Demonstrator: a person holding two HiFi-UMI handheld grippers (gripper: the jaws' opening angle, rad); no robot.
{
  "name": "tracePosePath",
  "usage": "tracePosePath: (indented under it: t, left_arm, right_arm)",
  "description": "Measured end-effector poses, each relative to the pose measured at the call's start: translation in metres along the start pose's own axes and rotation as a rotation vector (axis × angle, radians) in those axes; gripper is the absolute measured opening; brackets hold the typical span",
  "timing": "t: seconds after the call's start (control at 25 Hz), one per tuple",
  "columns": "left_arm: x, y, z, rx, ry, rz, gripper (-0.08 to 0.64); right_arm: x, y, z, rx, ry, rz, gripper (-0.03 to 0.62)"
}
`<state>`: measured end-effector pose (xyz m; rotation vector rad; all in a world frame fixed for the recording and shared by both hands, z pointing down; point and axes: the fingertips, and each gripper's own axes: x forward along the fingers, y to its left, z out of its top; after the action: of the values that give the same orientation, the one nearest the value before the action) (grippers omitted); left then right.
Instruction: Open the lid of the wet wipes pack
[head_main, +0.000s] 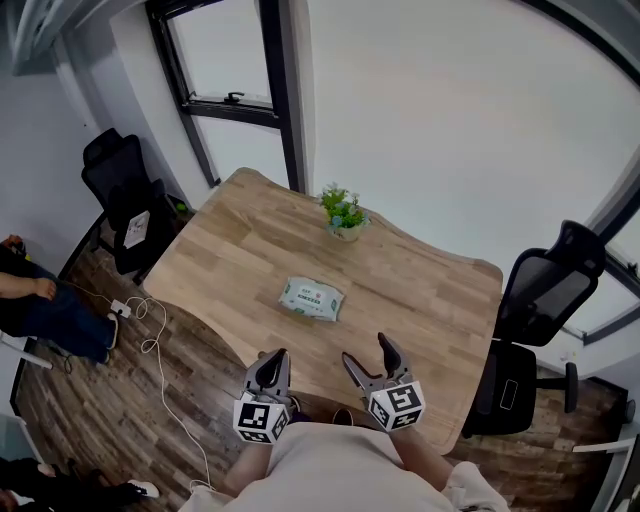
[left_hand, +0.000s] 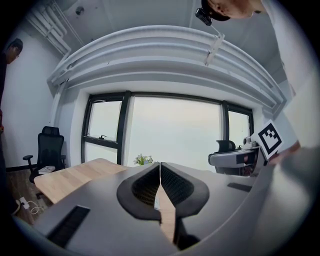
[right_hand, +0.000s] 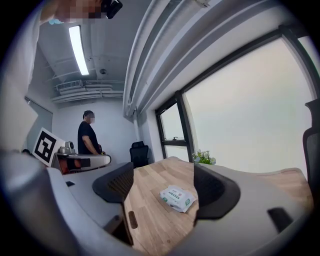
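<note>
Approach is pending: pack (head_main: 311, 299) is lying untouched at the middle of the table (head_main: 430, 290). At the table's near edge, left gripper (head_main: 272, 361) is hovering with jaws together and right gripper (head_main: 366, 351) with jaws apart, both empty. The next move is probably reaching for the pack's top.

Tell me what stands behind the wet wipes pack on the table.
Behind the wet wipes pack, near the far edge of the table, stands a small potted plant, apart from it. The pack's underside is hidden against the wood.
</note>
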<state>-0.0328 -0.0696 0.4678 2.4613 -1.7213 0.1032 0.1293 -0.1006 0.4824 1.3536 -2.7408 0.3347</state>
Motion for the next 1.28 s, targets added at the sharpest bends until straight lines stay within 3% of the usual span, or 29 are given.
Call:
tracePosePath:
  t: [0.64,1.28]
  left_arm:
    - [0.063,0.093,-0.001,0.046,0.064,-0.14,0.021]
    - [0.115,0.12,-0.046,0.062,0.187,-0.239,0.021]
  right_arm:
    - [0.085,0.005,0.004,-0.026,0.022,-0.125,0.371]
    - [0.137,-0.001,-0.027,-0.057,0.136,-0.165,0.371]
